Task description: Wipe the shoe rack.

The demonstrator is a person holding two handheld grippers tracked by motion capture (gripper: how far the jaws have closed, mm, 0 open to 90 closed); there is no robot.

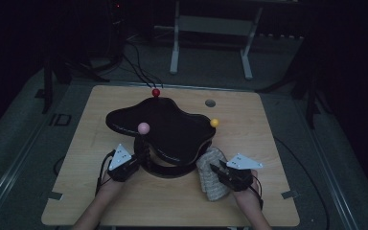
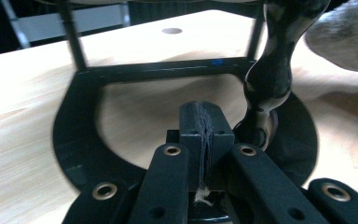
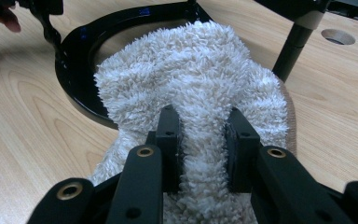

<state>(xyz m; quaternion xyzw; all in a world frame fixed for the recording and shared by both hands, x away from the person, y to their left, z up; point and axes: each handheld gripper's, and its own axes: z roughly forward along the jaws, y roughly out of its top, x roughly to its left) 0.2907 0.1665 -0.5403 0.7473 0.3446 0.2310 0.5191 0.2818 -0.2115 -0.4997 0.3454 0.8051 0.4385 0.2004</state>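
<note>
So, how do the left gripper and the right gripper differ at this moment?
The left gripper has its fingers pressed together with nothing between them, while the right gripper pinches a fluffy white towel. The left points at the black stand's base ring; the right sits over the towel. Both are black and hand-held.

Your left forearm enters from the bottom edge of the high view and angles up and slightly right; your left hand (image 1: 109,181) holds the left gripper (image 1: 130,163), which points forward and to the right; its jaws are pressed fully together with no gap between the pads, as seen in the left gripper view; your right forearm enters from the bottom right and angles up and left; your right hand (image 1: 249,191) holds the right gripper (image 1: 215,168), pointing left; its jaws stand parted, with white fabric bunched between them.
</note>
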